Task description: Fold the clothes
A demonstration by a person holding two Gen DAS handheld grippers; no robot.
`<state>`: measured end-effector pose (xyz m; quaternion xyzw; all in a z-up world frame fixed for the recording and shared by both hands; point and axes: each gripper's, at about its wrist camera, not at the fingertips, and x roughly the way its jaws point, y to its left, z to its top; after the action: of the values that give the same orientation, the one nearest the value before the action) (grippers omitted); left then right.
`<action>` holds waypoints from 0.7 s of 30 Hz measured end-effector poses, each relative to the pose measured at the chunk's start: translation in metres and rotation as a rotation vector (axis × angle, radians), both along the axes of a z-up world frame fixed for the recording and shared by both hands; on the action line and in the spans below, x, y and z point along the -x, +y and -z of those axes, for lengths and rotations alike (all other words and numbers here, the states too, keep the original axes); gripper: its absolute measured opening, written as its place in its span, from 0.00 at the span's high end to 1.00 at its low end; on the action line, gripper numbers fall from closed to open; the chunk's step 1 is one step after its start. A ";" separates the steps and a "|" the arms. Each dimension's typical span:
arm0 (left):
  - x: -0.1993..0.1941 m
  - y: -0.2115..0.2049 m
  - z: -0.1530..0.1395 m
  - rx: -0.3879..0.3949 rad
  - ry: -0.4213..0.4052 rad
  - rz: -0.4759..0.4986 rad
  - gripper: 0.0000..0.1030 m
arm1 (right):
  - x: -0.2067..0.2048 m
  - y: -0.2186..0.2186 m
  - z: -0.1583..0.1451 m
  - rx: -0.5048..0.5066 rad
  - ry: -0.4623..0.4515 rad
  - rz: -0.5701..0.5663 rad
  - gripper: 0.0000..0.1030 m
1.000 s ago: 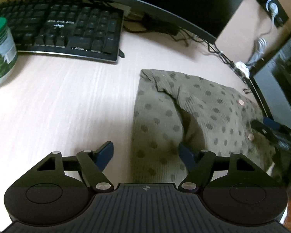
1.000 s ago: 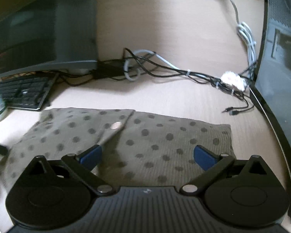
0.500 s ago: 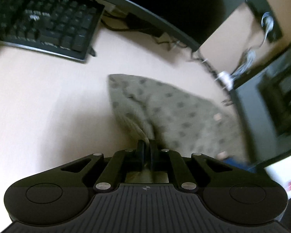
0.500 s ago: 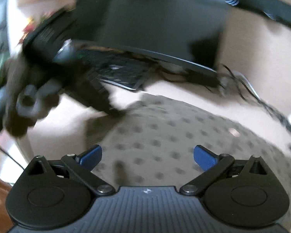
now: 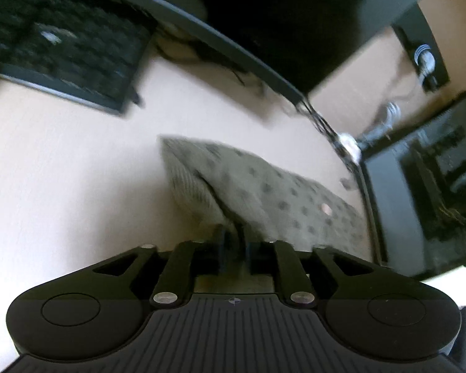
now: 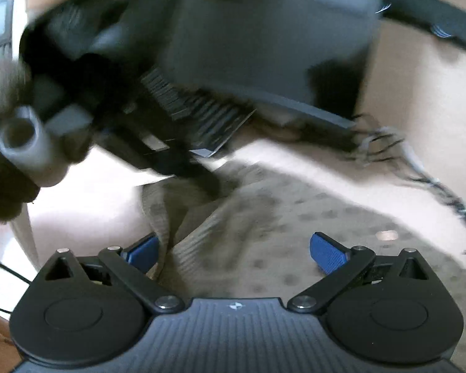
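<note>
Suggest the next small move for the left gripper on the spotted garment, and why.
Probably lift and carry the pinched edge across toward the right. The left gripper is shut on a raised fold of the green spotted garment, while the right gripper hangs open above the cloth, gripping nothing, so the left alone can drive the fold. Both views are blurred.

Pale desk (image 5: 77,168) carries dotted garment (image 5: 264,192), keyboard (image 5: 62,52), cables (image 5: 323,124).
</note>
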<state>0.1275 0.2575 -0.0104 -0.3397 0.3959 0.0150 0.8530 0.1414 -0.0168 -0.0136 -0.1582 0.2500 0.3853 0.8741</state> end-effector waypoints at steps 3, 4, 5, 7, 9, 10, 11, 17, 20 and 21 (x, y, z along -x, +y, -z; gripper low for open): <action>0.011 0.005 -0.019 -0.080 -0.074 -0.015 0.58 | -0.012 -0.042 -0.015 -0.052 -0.005 0.100 0.02; 0.011 0.001 -0.024 -0.096 -0.097 0.000 0.54 | -0.016 -0.056 -0.021 -0.070 -0.006 0.133 0.02; 0.009 -0.004 -0.027 -0.105 -0.118 0.024 0.52 | -0.022 -0.072 -0.024 -0.086 0.000 0.184 0.02; 0.003 -0.019 -0.030 -0.102 -0.150 0.085 0.48 | -0.038 -0.105 -0.020 -0.108 0.051 0.331 0.02; -0.009 -0.040 -0.024 -0.051 -0.159 0.177 0.46 | -0.051 -0.137 -0.010 -0.132 0.121 0.474 0.06; -0.016 -0.052 -0.019 -0.034 -0.154 0.224 0.44 | -0.053 -0.148 -0.005 -0.137 0.148 0.516 0.09; -0.024 -0.064 -0.013 -0.023 -0.143 0.273 0.41 | -0.055 -0.155 0.001 -0.131 0.167 0.547 0.15; -0.039 -0.117 0.010 -0.205 -0.025 0.404 0.35 | -0.052 -0.172 0.030 -0.083 0.247 0.602 0.19; -0.022 -0.103 0.000 -0.220 -0.031 0.365 0.25 | -0.043 -0.180 0.025 -0.108 0.229 0.595 0.19; -0.016 -0.097 -0.004 -0.215 -0.029 0.344 0.25 | -0.041 -0.181 0.022 -0.113 0.220 0.586 0.19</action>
<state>0.1435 0.1604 -0.0068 -0.1739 0.4318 -0.0939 0.8801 0.1828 -0.1983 -0.0356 0.0121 0.3562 0.1451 0.9230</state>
